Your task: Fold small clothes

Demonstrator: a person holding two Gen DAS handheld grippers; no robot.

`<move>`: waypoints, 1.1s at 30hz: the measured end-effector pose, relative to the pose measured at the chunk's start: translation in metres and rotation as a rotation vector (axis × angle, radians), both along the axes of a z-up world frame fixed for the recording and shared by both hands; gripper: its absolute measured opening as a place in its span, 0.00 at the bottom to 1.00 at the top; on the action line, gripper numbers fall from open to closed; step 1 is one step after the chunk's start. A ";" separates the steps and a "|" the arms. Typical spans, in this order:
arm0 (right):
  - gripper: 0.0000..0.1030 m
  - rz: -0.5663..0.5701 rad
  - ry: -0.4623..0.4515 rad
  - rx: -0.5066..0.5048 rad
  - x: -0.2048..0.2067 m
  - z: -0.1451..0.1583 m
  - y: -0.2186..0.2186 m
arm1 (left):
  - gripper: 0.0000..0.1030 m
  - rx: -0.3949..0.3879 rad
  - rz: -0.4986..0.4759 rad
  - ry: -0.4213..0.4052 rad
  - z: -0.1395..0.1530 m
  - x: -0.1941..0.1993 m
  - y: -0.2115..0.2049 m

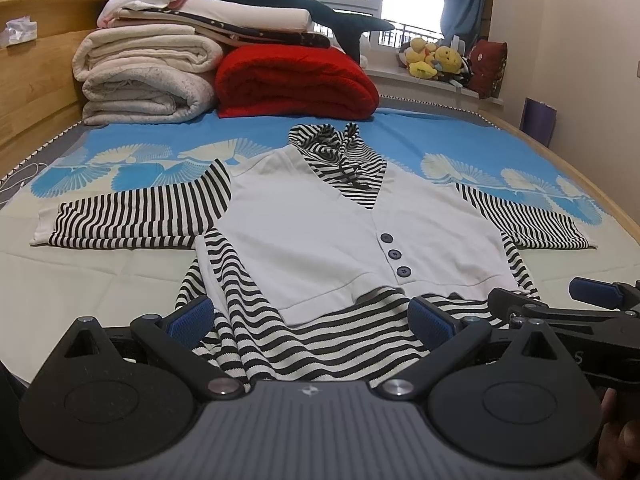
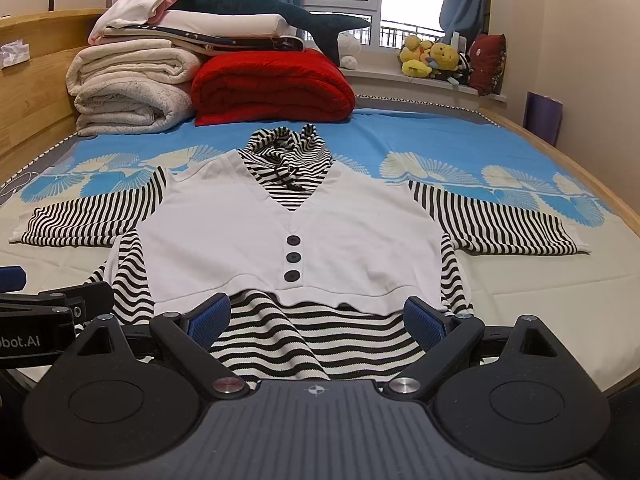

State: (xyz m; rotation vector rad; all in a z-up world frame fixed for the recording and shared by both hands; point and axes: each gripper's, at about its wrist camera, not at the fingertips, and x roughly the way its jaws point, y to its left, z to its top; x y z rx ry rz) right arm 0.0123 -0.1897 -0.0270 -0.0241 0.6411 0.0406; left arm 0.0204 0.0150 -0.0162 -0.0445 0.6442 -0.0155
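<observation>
A small garment (image 1: 312, 232) lies flat on the bed, front up: white vest panel with three dark buttons, black-and-white striped sleeves spread to both sides, striped hood at the far end, striped hem nearest me. It also shows in the right wrist view (image 2: 256, 232). My left gripper (image 1: 310, 322) is open, its blue pads either side of the striped hem at its left part. My right gripper (image 2: 318, 320) is open over the hem's right part, and shows in the left view (image 1: 560, 300). Neither holds cloth.
Folded white quilts (image 1: 144, 76), a red blanket (image 1: 296, 80) and a plush shark (image 1: 288, 4) are stacked at the bed's far end. Plush toys (image 1: 436, 60) sit on the windowsill. A wooden bed frame (image 1: 36, 92) runs along the left and right.
</observation>
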 end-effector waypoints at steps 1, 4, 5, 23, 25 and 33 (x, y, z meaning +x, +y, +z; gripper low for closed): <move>0.91 0.000 0.000 0.000 0.000 0.000 0.000 | 1.00 0.000 0.000 0.000 0.000 0.000 0.000; 0.91 0.000 0.001 0.001 0.000 0.000 0.000 | 1.00 0.000 0.000 0.000 0.000 0.000 0.000; 0.91 0.000 0.001 0.000 0.000 0.000 0.000 | 1.00 0.000 0.001 -0.001 0.000 0.000 0.000; 0.63 -0.011 -0.010 0.044 0.006 0.008 -0.007 | 1.00 0.054 -0.054 -0.020 0.016 0.023 0.012; 0.57 -0.006 -0.038 0.072 0.015 0.019 -0.016 | 1.00 0.087 -0.062 -0.058 0.031 0.035 0.027; 0.57 -0.045 -0.123 0.012 0.085 0.053 -0.084 | 0.87 0.120 -0.137 0.077 0.015 0.124 0.103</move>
